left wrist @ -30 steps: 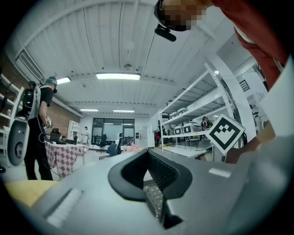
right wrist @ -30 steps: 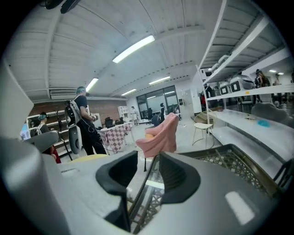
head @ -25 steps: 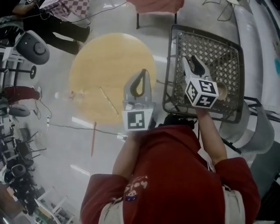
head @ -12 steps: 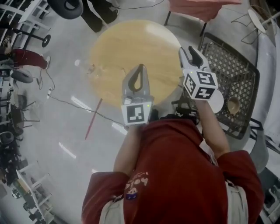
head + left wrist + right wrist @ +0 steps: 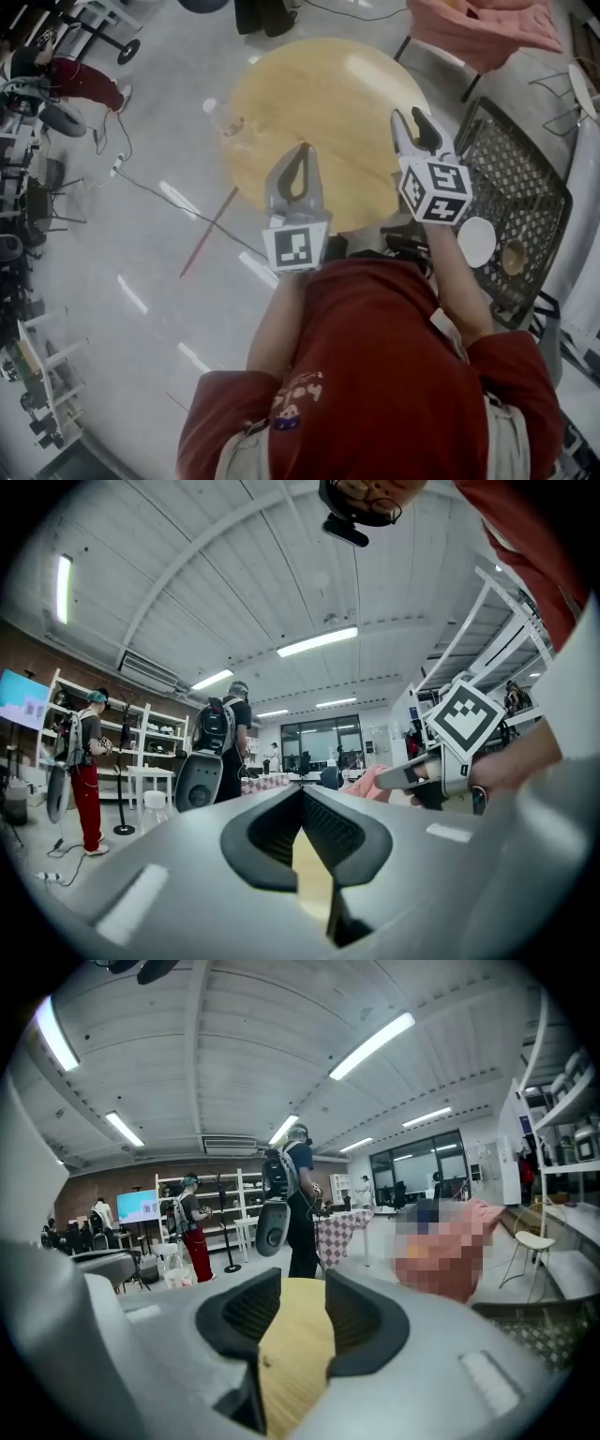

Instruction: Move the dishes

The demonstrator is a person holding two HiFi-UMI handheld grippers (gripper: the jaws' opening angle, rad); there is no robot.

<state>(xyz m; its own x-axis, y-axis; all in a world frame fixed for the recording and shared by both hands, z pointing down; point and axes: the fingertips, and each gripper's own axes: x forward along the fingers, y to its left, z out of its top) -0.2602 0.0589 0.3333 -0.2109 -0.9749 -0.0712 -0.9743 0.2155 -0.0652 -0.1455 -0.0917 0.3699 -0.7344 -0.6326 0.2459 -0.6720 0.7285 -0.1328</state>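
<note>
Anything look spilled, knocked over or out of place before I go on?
Nothing spilled. The white plate and wooden bowl sit in the mesh cart. Only oddity: a thin red stick lying on the floor beside the round table.

The table (image 5: pixel 319 122) is yellow wood-grain, the cart (image 5: pixel 527 178) black lattice, the plate (image 5: pixel 476 241) white, the bowl (image 5: pixel 513 257) tan, the shirt (image 5: pixel 375 375) red

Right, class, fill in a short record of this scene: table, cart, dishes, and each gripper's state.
Table: round wooden table, in front of the person.
Cart: black mesh cart, right of the table.
Dishes: white plate and wooden bowl, both in the cart.
Left gripper: shut, empty, above the table's near edge.
Right gripper: open, empty, nearer the cart.
</note>
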